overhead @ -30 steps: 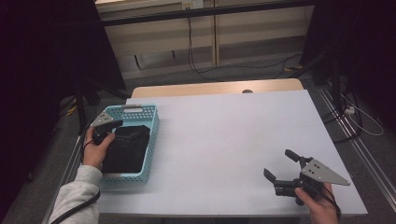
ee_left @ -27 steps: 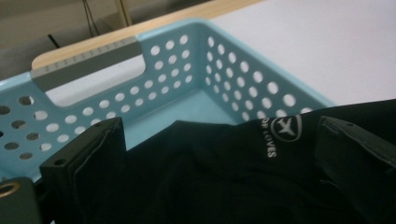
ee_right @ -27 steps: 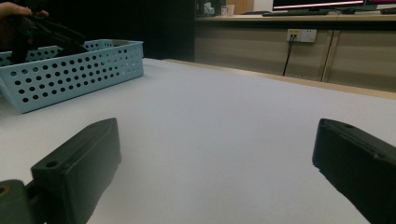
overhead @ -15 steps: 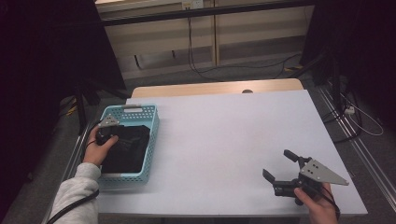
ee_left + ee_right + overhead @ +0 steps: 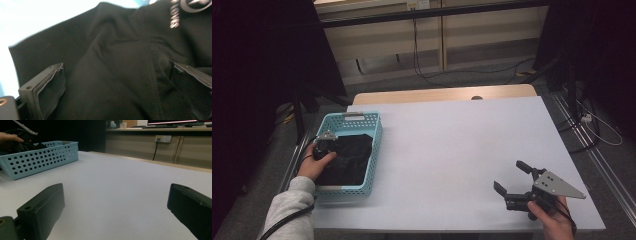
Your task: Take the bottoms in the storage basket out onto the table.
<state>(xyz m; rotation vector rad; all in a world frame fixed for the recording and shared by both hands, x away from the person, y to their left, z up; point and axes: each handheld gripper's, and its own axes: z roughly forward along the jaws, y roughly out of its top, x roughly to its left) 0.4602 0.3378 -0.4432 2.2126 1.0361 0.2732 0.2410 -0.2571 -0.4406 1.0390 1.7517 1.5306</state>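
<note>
The black garment (image 5: 346, 159) lies bunched inside the light blue perforated basket (image 5: 373, 150), filling most of its interior. The basket stands at the left edge of the white bench (image 5: 462, 150), with its long side running away from the person.

In the left gripper view, the garment (image 5: 120, 65) shows folds, a stitched seam and grey printed lettering near the upper right corner. The left claw (image 5: 117, 82) is pressed down into this fabric. Its jaws stand wide apart, with cloth lying between them and against both pads; they are not clamped on the fabric. In the high view, the left claw (image 5: 324, 145) sits over the near left part of the basket, held by the left hand (image 5: 314, 164), which comes out of a light grey sleeve (image 5: 287, 210).

The right claw (image 5: 512, 185) is at the near right corner of the bench, well apart from the basket, held by the right hand (image 5: 552, 220). In the right gripper view, the right claw (image 5: 115, 205) has its jaws spread wide with nothing between them, low over the bare bench surface (image 5: 120, 180). The basket (image 5: 40, 160) appears farther off at the upper left of that view.
</note>
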